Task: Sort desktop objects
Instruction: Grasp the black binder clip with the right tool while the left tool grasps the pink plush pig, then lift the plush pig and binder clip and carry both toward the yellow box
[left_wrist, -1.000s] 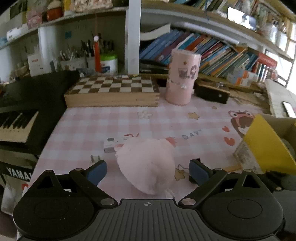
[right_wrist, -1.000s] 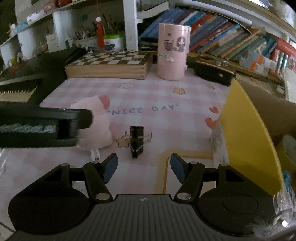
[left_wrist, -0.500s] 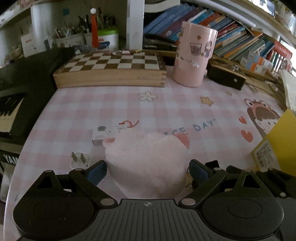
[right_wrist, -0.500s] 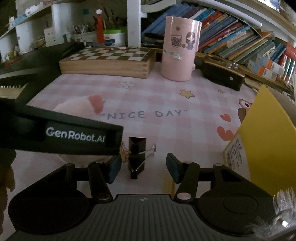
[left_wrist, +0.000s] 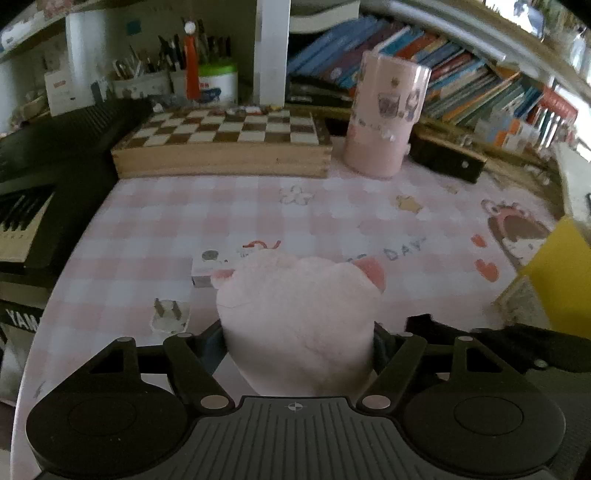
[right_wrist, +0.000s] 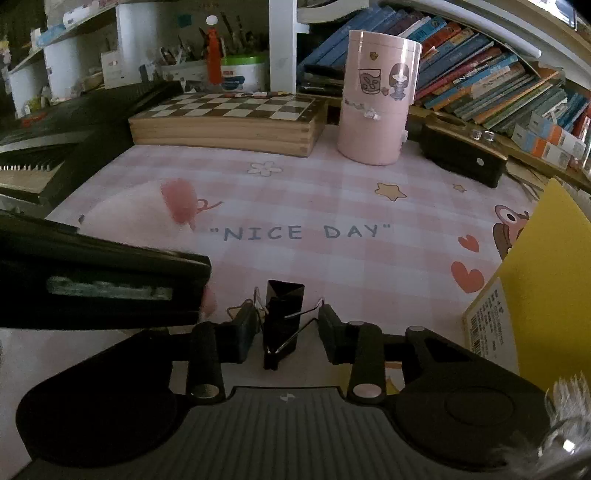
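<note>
While my left gripper (left_wrist: 297, 341) was closing on the soft, light plush toy (left_wrist: 299, 317) just left of the binder clip (right_wrist: 282, 321), my right gripper (right_wrist: 284, 334) was closing around that stiff, springy clip's wire handles, not yet pinching.

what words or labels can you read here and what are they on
"NICE DAY" on the pink checked desk mat
"YAM", cut off by the frame edge, on the black keyboard
Barcode sticker on the yellow box: print too small to read
Book spines, white tub: too small or blurred
</note>
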